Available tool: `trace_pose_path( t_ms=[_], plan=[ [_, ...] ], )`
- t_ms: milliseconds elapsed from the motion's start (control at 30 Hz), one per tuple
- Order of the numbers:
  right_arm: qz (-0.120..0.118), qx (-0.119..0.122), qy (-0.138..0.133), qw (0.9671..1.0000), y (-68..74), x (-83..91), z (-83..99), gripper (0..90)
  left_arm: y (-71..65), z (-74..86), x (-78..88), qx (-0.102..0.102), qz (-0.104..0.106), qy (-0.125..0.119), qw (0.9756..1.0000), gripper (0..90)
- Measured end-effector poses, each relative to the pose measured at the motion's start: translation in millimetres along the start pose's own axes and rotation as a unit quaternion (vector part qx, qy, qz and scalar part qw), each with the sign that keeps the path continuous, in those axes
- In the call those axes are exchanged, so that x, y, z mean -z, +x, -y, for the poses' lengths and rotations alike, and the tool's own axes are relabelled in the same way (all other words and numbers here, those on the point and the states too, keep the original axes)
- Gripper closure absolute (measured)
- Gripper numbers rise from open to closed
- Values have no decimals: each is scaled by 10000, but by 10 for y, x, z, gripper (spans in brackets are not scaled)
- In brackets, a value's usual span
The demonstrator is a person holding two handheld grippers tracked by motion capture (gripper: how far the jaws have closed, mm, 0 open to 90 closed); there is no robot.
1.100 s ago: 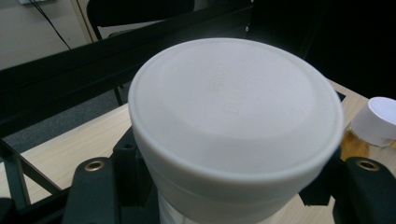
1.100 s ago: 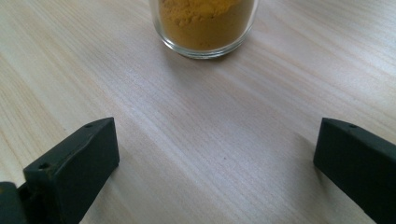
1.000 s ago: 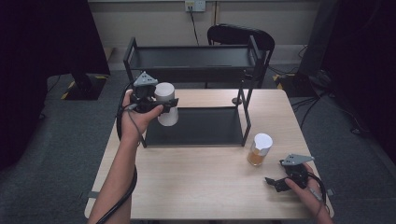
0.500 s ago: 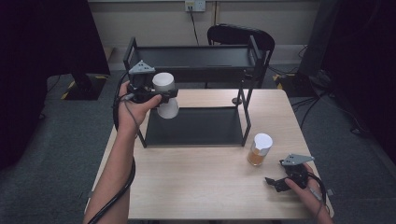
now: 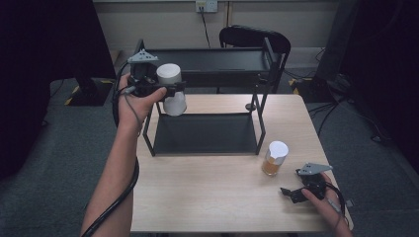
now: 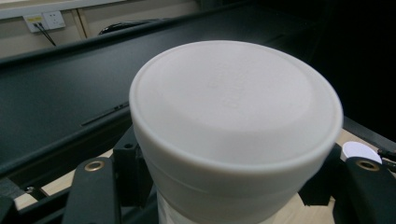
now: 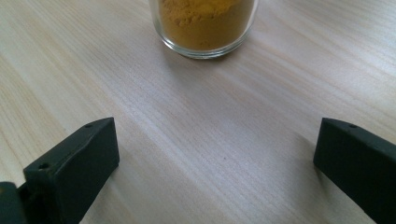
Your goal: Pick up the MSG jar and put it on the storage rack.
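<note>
A white-lidded jar (image 5: 170, 90) sits pinched between the jaws of the left gripper (image 5: 167, 92), held in the air at the front left corner of a black two-tier rack (image 5: 207, 98), level with its upper shelf. In the left gripper view the jar's broad white lid (image 6: 233, 100) stands close to the camera, the black jaws pressed against its sides just below the lid; its contents cannot be made out. The right gripper (image 5: 296, 192) rests low over the wooden table (image 5: 207, 192) near the front right edge, its jaws spread wide with nothing between them. Just beyond it stands a glass jar (image 5: 274, 158) with a white cap, apart from the jaws and filled with an orange-brown powder (image 7: 205, 21). A dark chair (image 5: 254, 39) stands behind the rack, by the wall.
</note>
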State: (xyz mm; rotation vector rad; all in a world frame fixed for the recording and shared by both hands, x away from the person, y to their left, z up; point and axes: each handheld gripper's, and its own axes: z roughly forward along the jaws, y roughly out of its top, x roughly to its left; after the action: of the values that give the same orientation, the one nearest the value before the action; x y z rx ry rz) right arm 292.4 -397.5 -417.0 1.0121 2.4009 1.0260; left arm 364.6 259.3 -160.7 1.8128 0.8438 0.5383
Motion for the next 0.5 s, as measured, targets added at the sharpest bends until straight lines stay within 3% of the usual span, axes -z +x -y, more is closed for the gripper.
trace_pose_path(
  t_ms=[500],
  plan=[
    [1, 5, -2, 10000, -1, -1, 1, 0, -10, -240, 74, -14, 2, -55, 10000, 346]
  ],
)
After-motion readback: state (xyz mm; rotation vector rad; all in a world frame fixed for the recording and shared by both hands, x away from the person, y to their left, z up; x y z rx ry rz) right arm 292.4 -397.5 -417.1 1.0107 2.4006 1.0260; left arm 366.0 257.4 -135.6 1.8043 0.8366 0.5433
